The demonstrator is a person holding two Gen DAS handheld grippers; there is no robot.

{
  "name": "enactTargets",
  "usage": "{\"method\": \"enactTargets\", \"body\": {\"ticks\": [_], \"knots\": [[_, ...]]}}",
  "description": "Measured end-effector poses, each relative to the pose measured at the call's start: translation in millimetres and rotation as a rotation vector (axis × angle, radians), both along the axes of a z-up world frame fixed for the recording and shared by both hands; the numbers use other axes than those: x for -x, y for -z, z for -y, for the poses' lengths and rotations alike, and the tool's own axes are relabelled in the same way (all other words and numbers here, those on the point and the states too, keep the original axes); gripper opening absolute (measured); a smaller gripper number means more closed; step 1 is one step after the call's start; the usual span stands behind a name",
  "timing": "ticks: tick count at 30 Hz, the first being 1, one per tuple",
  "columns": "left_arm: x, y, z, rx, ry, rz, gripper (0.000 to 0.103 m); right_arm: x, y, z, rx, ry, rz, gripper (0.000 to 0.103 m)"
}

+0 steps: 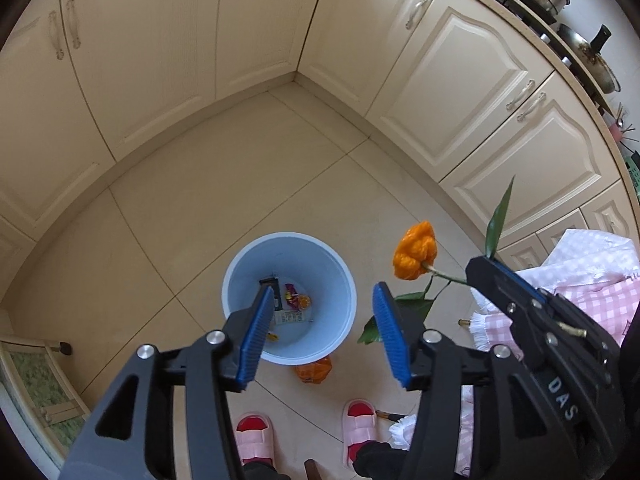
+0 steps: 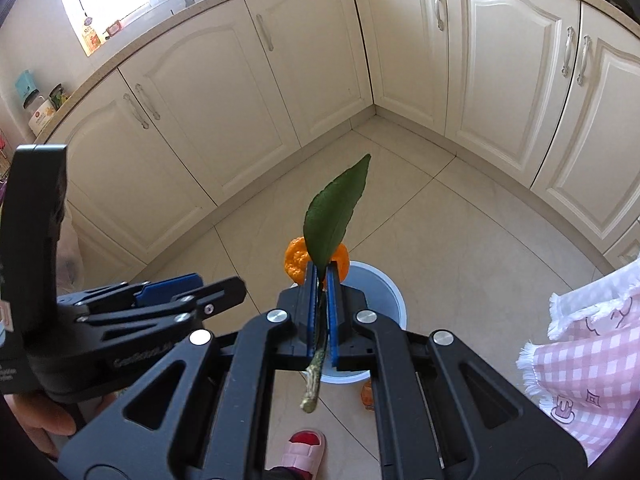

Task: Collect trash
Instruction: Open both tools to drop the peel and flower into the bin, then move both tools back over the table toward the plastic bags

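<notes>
A light blue bin [image 1: 336, 280] stands on the tiled floor with wrappers and scraps [image 1: 292, 304] inside. My left gripper [image 1: 324, 336] is open and empty, held above the bin's near side. My right gripper [image 2: 320, 292] is shut on the twig [image 2: 314, 376] of an orange fruit with green leaves [image 2: 336, 216]. In the left wrist view the right gripper [image 1: 484, 268] holds the orange fruit [image 1: 414, 250] in the air just right of the bin. In the right wrist view the bin [image 2: 384, 292] lies below the fruit [image 2: 296, 260], and the left gripper [image 2: 168, 284] is at the left.
An orange wrapper [image 1: 314, 370] lies on the floor by the bin's near edge. Cream cabinets [image 1: 460, 80] meet in a corner beyond. A pink checked cloth [image 1: 592, 280] hangs at the right. My pink slippers [image 1: 360, 428] stand below. A green mat [image 1: 36, 388] is at left.
</notes>
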State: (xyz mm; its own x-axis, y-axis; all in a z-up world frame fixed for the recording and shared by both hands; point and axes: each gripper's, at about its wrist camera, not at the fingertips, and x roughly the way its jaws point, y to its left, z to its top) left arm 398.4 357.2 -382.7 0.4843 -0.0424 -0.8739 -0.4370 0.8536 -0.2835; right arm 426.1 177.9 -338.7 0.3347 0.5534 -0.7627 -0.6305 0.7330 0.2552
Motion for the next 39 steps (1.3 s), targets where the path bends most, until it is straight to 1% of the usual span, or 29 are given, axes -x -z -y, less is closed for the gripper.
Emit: {"method": "enactTargets", "body": {"ticks": [7,12,14,16,17,18,19,20,22,26,28,30,32,35,37,39], "knots": [[12.4,-7.9,-9.5,-0.018,-0.035,0.005,0.051,2.1,-6.1,-14.0,-0.01,-0.018,0.007,0.006],[19.3,-23.0,-16.2,-0.048,-0.058,0.021,0.051,0.6,-14.2,-23.0,-0.038,-0.019,0.02,0.006],[21.9,-30.3,-17.9,-0.061,-0.069,0.031,0.051,1.6,-17.3,-29.3,-0.051,-0.041,0.029,0.007],[23.6,-34.4,-19.3,-0.075,-0.075,0.033,0.051,4.2,-16.0,-39.8,-0.018,-0.074,0.037,0.01],[25.2,-37.5,-18.5,-0.087,-0.075,0.032,0.051,6.1,-15.3,-43.2,-0.009,-0.083,0.041,0.015],[26.5,-39.0,-18.1,-0.099,-0.08,0.029,0.051,8.6,-15.5,-44.5,0.007,-0.076,0.057,0.017],[28.4,-41.1,-17.9,-0.113,-0.084,0.027,0.051,9.6,-16.6,-43.1,0.011,-0.065,0.061,0.024],[31.1,-44.0,-17.3,-0.117,-0.082,0.031,0.051,9.8,-18.5,-40.8,0.001,-0.055,0.057,0.032],[35.3,-49.1,-16.5,-0.109,-0.08,0.035,0.051,9.1,-24.3,-29.9,-0.026,-0.025,0.045,0.043],[46.1,-68.5,-5.3,-0.126,-0.071,0.062,0.051,14.1,-45.5,-0.9,-0.044,0.028,0.047,0.043],[52.1,-80.1,3.9,-0.12,-0.059,0.089,0.051,22.2,-61.6,16.1,-0.061,0.047,0.063,0.043],[57.5,-95.3,19.0,-0.124,-0.042,0.121,0.051,32.4,-77.4,32.9,-0.073,0.057,0.087,0.046],[61.3,-111.0,36.7,-0.129,-0.014,0.152,0.051,45.7,-98.5,55.1,-0.093,0.078,0.127,0.047],[68.9,-136.5,66.5,-0.126,0.033,0.204,0.051,58.6,-122.3,86.7,-0.116,0.121,0.172,0.049],[73.6,-153.4,86.4,-0.125,0.061,0.238,0.051,69.8,-143.0,116.9,-0.149,0.162,0.202,0.05],[78.9,-172.6,113.0,-0.137,0.107,0.277,0.051,79.7,-158.7,143.7,-0.16,0.195,0.239,0.051]]}}
